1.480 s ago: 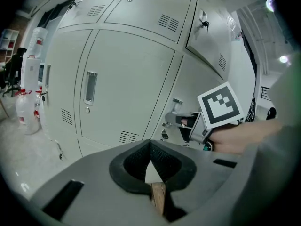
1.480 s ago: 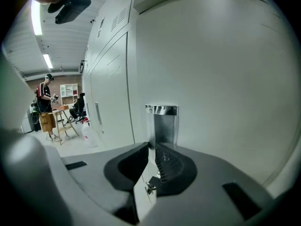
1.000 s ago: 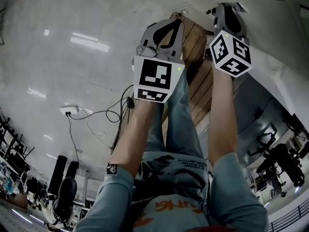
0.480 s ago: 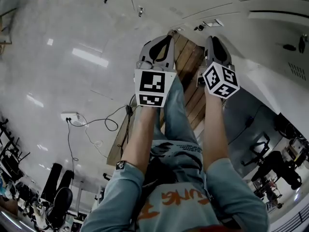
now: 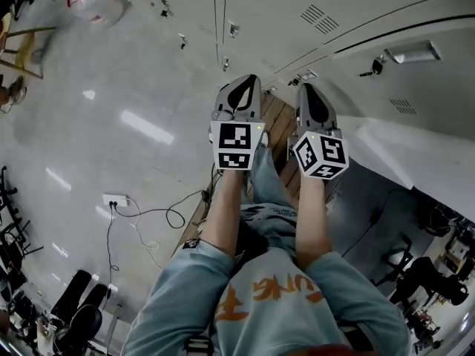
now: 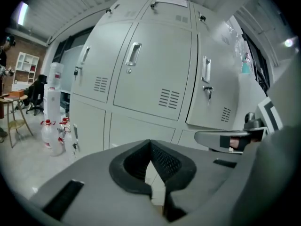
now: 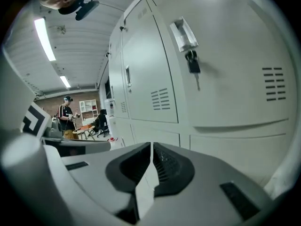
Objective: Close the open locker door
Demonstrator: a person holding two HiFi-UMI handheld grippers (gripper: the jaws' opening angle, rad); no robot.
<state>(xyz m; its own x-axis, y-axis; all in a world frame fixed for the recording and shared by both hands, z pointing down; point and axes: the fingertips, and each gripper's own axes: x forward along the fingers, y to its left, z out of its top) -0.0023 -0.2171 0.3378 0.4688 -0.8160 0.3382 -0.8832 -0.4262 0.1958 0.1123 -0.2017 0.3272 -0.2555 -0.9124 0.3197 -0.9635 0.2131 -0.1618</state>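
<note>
A bank of pale grey lockers runs across the top of the head view. In the left gripper view one upper door with a handle stands slightly ajar at the right. The right gripper view shows that door close by at an angle, a key hanging in its lock. My left gripper is shut and empty, short of the lockers. My right gripper is beside it, its jaws closing to a thin slit with nothing between them. Neither touches the door.
Wooden boards lie on the glossy floor under the grippers. Cables and a power strip are at the left. Large water bottles stand by the lockers. A person stands far back by a table; office chairs are at the lower left.
Both grippers have dropped lower in the head view and drawn closer together. More of the locker bank now shows above them.
</note>
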